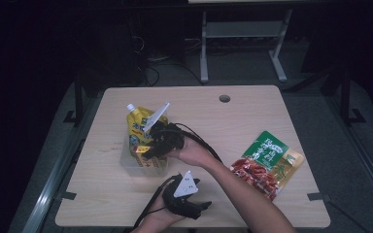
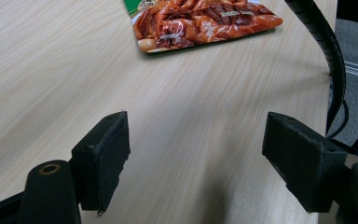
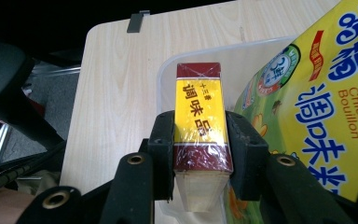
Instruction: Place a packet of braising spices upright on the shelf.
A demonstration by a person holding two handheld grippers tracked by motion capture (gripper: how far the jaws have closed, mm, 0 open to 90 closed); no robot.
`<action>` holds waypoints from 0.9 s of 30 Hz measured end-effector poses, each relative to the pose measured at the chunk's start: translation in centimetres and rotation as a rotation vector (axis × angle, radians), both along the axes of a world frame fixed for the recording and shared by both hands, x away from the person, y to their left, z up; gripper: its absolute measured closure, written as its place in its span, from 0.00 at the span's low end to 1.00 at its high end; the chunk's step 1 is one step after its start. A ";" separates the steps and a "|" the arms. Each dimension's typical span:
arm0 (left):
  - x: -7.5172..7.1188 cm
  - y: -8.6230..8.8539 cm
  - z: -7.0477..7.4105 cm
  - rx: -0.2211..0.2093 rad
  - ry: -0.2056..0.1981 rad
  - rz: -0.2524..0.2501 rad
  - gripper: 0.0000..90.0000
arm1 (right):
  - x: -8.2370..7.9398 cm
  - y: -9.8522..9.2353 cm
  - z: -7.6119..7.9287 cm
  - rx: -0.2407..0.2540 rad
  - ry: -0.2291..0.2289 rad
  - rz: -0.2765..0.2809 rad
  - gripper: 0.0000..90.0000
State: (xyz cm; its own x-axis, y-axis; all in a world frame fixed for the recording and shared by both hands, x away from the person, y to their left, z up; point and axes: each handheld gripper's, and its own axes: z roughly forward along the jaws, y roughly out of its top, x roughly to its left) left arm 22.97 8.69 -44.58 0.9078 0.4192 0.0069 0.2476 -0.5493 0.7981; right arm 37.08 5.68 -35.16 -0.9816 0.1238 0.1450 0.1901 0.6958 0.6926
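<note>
We see a small box clenched between the pads of the right tool: yellow face with dark red Chinese characters, dark red bands at both ends, shiny clear wrap, pale cardboard end facing the camera. In the right tool view its long axis runs from bottom centre of the frame up toward the top, far end pointing into a clear bin. The jaws pinch its long sides near the lower end. The box sits at the bin's left side, just beside a yellow pouch with blue lettering that takes up the right of the frame.

In the high view the box is left of centre, at the bin, with the right tool over it and the pouch standing tilted behind, white cap up-left. We can't tell from here whether the box touches the bin floor; the tool and hand cover most of it.

Left tool rests low at bottom centre, jaws spread wide with only bare desk between them in its own view. A snack pack, red and green, is cut off at the top edge there; in the high view it lies flat at right. The pouch's lower part is hidden behind the tool, and its right edge is cropped.
</note>
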 end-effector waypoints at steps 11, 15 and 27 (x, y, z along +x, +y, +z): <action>0.0 0.0 0.0 0.007 -0.004 -0.005 0.25 | 0.0 -0.3 0.3 0.015 -0.001 -0.003 0.72; 0.0 -0.1 0.0 0.007 -0.004 -0.005 0.25 | -0.1 -0.6 0.7 0.035 0.001 -0.008 0.70; -0.1 -0.1 -0.1 0.002 -0.002 -0.004 0.25 | -0.5 -1.9 1.8 0.067 -0.004 -0.022 0.68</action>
State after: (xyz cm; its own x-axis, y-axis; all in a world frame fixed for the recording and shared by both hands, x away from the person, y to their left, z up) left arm 22.91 8.54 -44.67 0.9094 0.4157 0.0093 0.2440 -0.5516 0.7976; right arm 36.61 3.75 -33.40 -0.9792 0.1360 0.1503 0.2026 0.6435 0.7381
